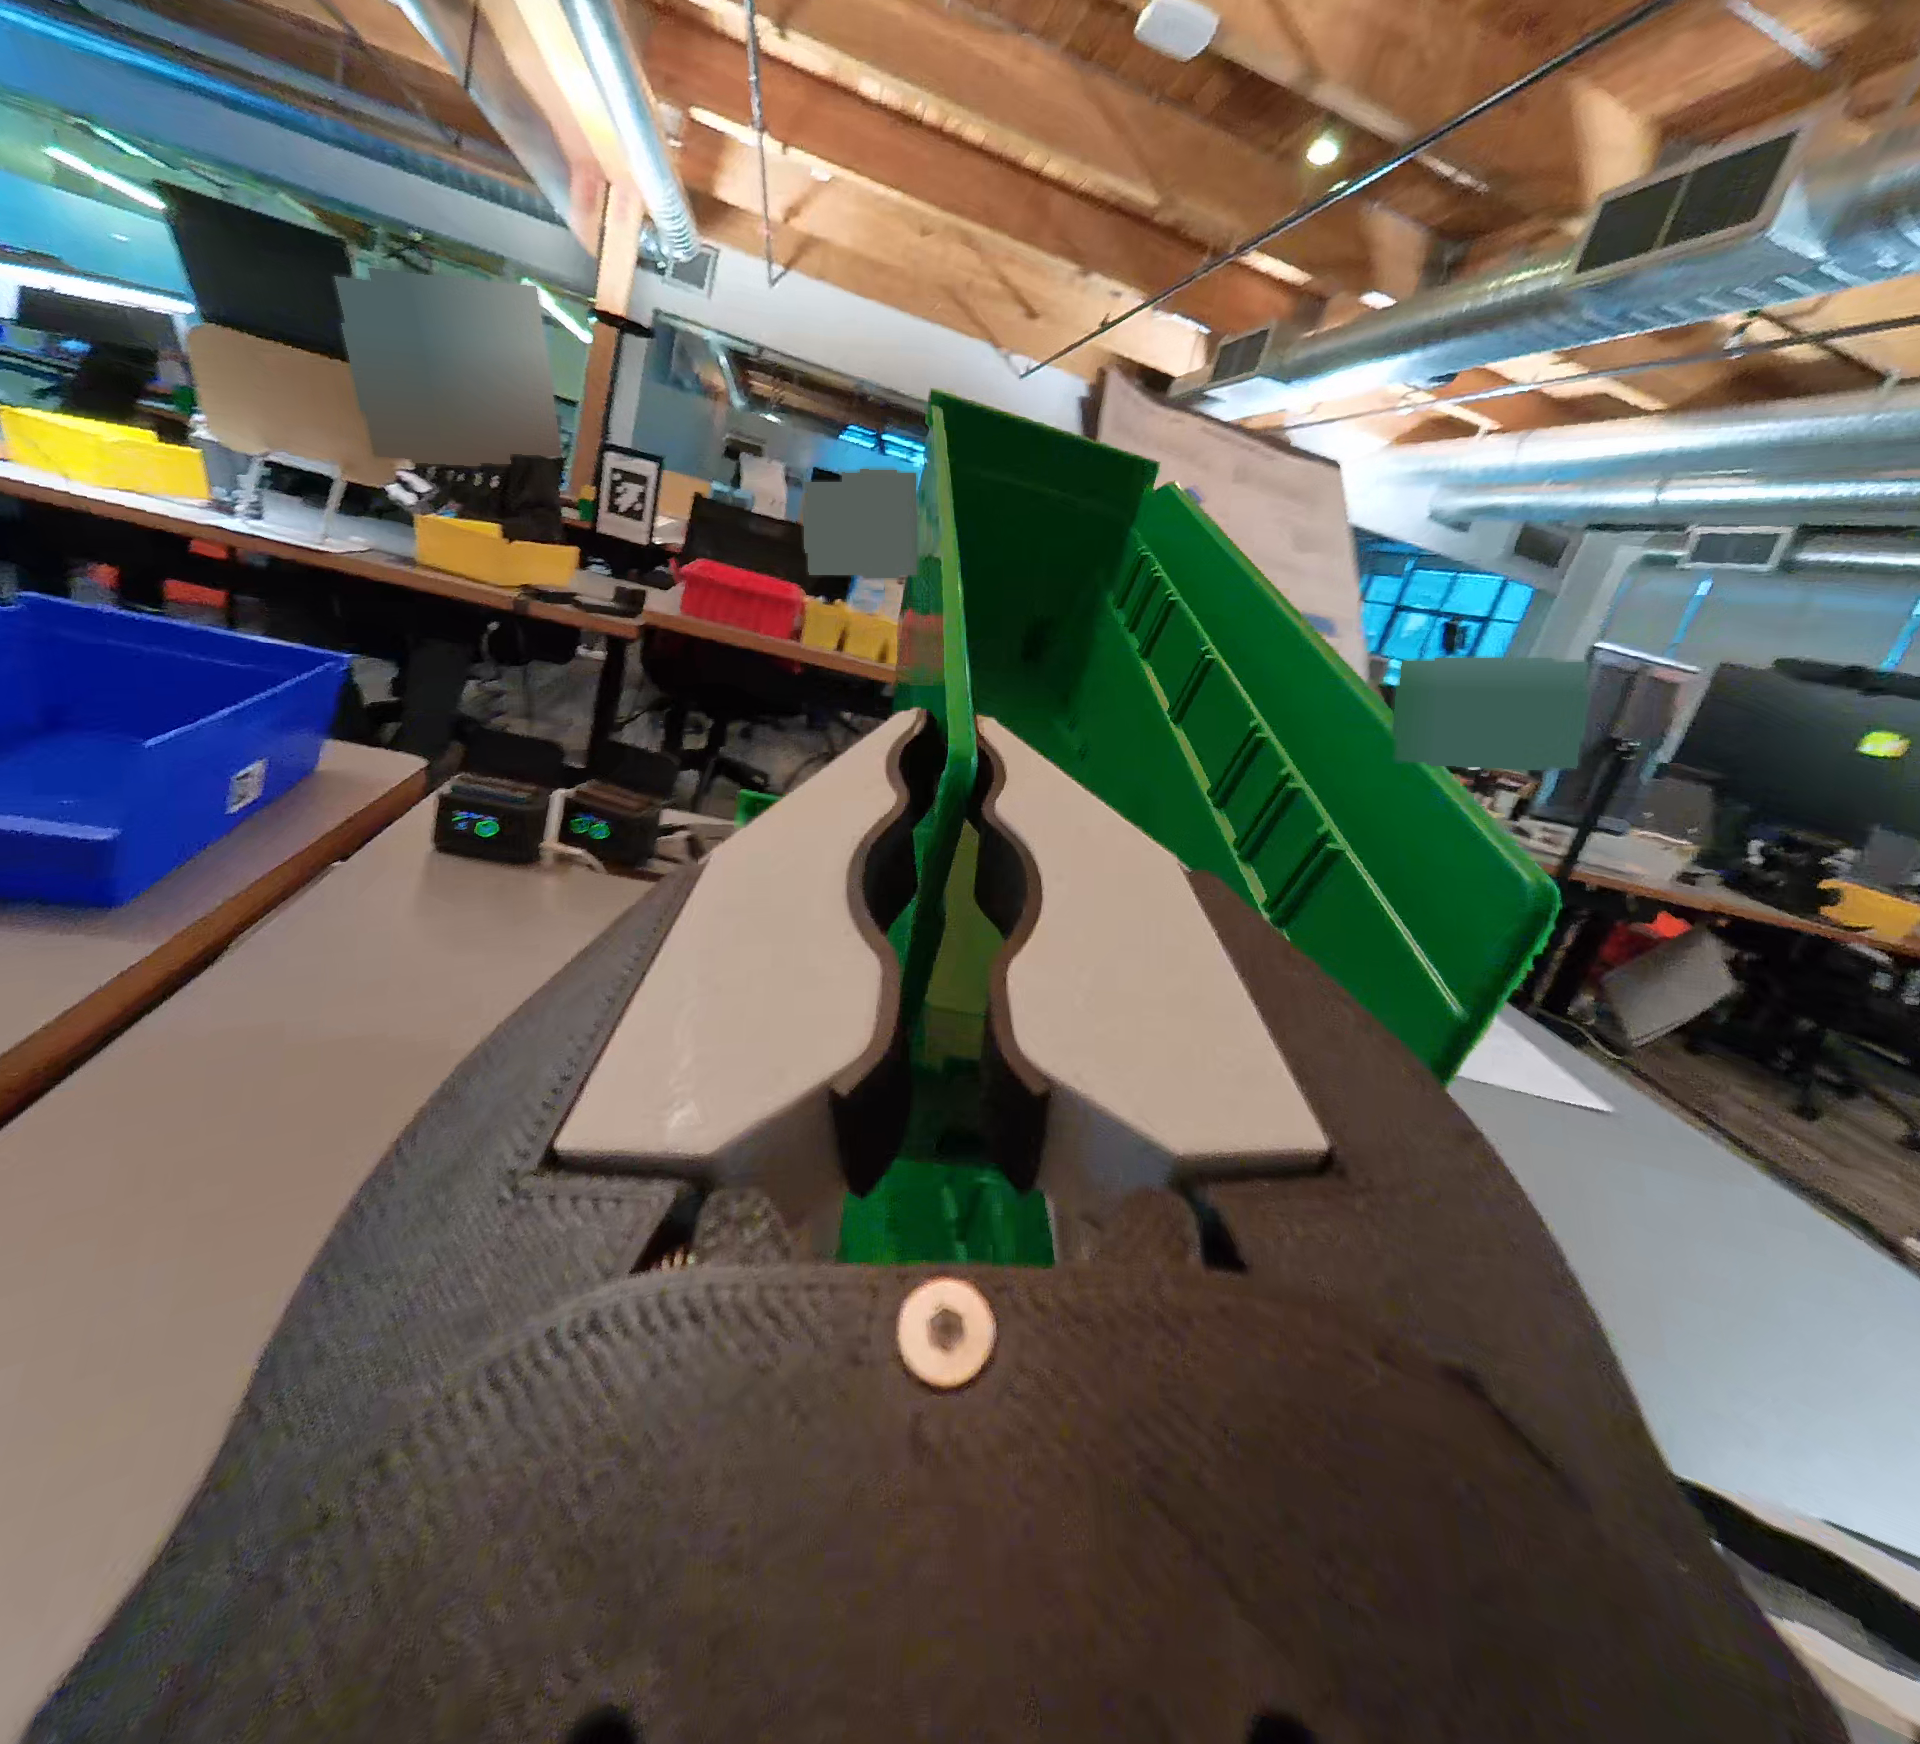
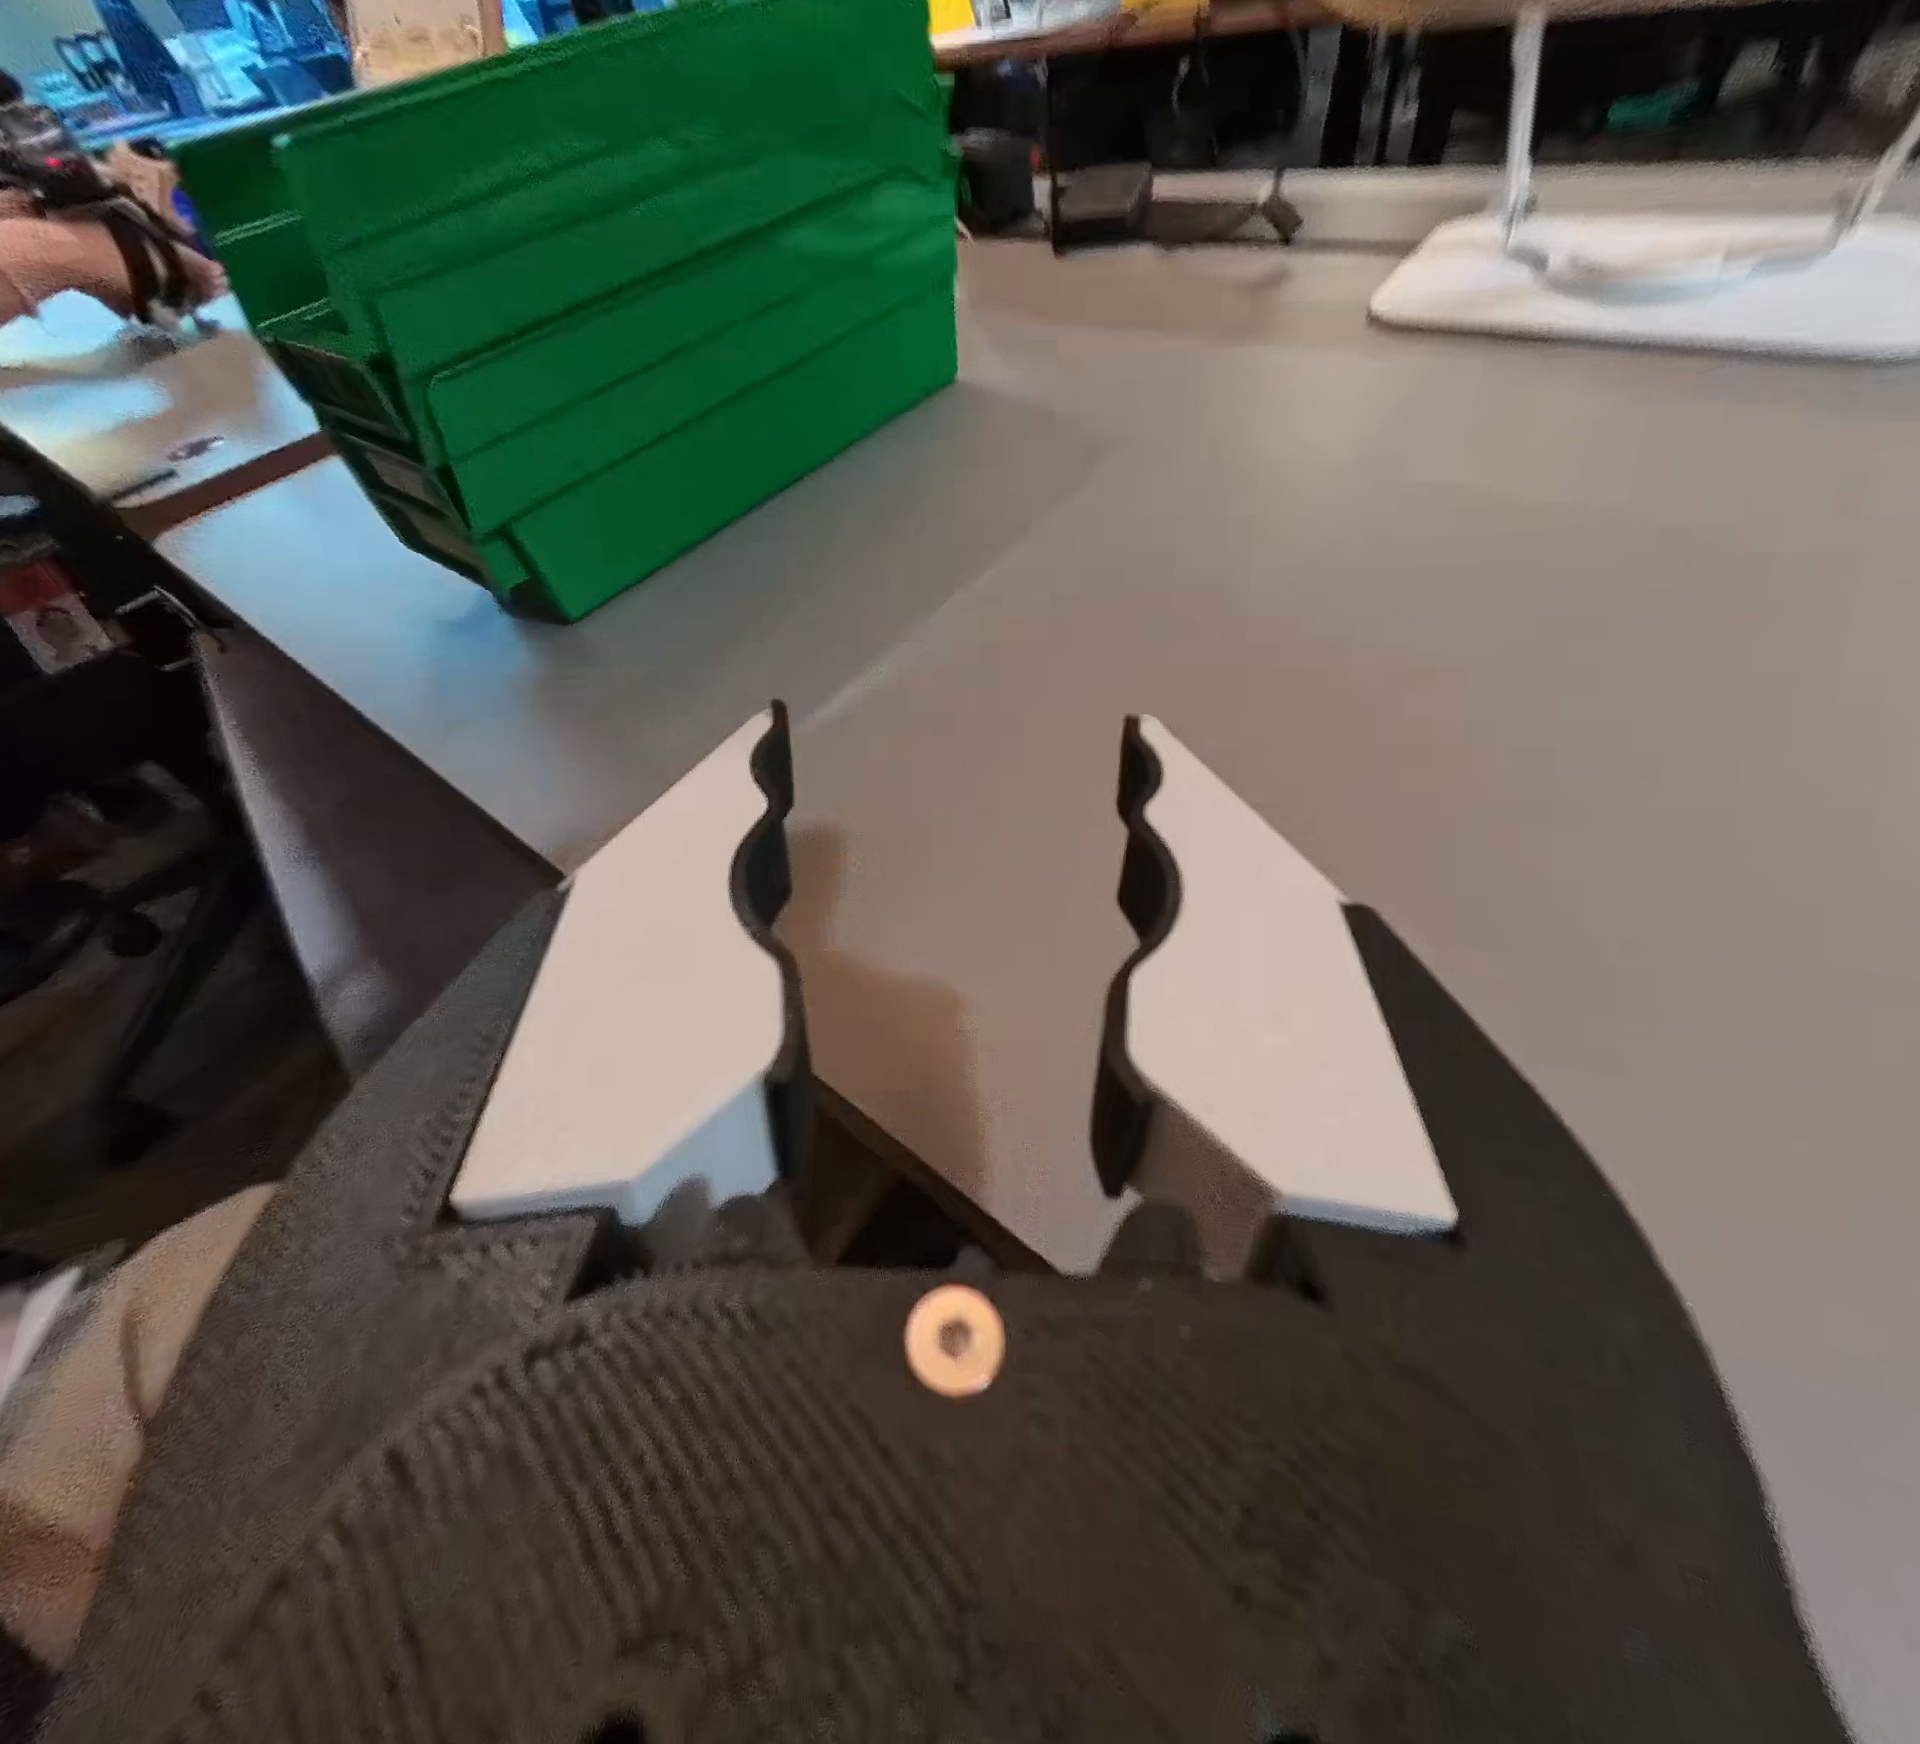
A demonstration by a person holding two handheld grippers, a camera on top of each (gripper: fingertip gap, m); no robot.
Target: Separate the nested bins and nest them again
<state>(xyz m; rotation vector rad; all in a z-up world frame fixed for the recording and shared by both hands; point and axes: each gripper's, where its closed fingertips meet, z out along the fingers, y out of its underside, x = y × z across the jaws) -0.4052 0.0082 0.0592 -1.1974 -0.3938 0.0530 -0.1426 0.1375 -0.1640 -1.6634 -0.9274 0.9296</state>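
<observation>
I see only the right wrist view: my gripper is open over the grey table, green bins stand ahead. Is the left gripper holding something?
Observer: Yes. The left gripper is shut on the wall of one green bin.
Operator: Is that bin on the table?
Observer: No, it is lifted and tilted, with the ceiling behind it.
Operator: Any other bins near it?
Observer: A blue bin sits on a neighbouring table to its left.
</observation>
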